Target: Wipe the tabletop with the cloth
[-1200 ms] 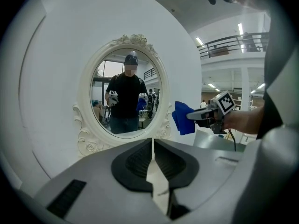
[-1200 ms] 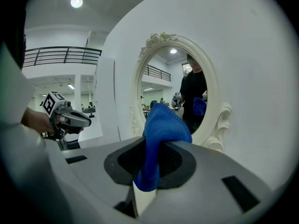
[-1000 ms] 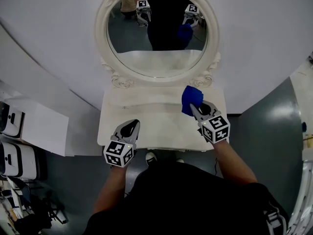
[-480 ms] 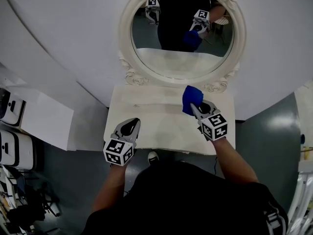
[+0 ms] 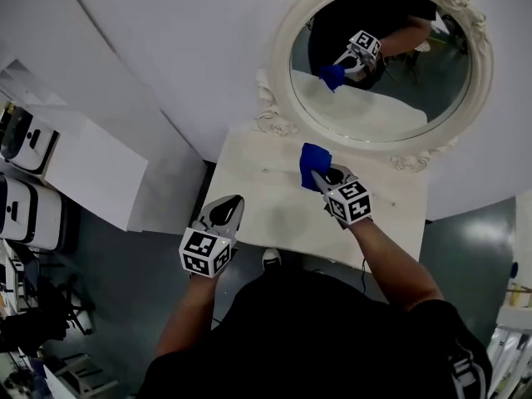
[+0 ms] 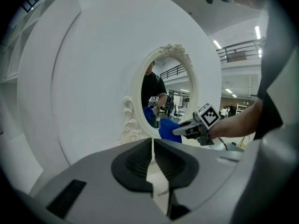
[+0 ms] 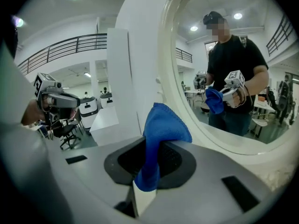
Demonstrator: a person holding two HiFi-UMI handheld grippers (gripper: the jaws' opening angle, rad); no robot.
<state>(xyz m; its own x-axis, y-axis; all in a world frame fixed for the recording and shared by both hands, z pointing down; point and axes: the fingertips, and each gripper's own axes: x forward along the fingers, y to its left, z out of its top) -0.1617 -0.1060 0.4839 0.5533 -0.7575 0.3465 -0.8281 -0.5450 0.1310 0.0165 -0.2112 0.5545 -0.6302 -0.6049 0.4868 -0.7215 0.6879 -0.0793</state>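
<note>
The blue cloth (image 5: 313, 163) is pinched in my right gripper (image 5: 317, 175), which is shut on it and holds it over the back middle of the white tabletop (image 5: 266, 194), just in front of the mirror. The right gripper view shows the cloth (image 7: 162, 125) bunched between the jaws and sticking up past them. My left gripper (image 5: 228, 205) hovers at the table's front left edge, shut and empty. In the left gripper view its jaws (image 6: 153, 148) meet, with the cloth (image 6: 167, 129) and the right gripper (image 6: 183, 129) ahead of them to the right.
An oval mirror in an ornate white frame (image 5: 274, 119) stands at the table's back against the white wall and reflects the gripper and cloth. A white cabinet (image 5: 91, 169) stands to the left, with white machines (image 5: 29, 140) beyond it. Grey floor surrounds the table.
My right gripper has carried the cloth leftward from the table's right part to its middle. The head view has swung, so the table shows further right. The left gripper stays at the front left edge.
</note>
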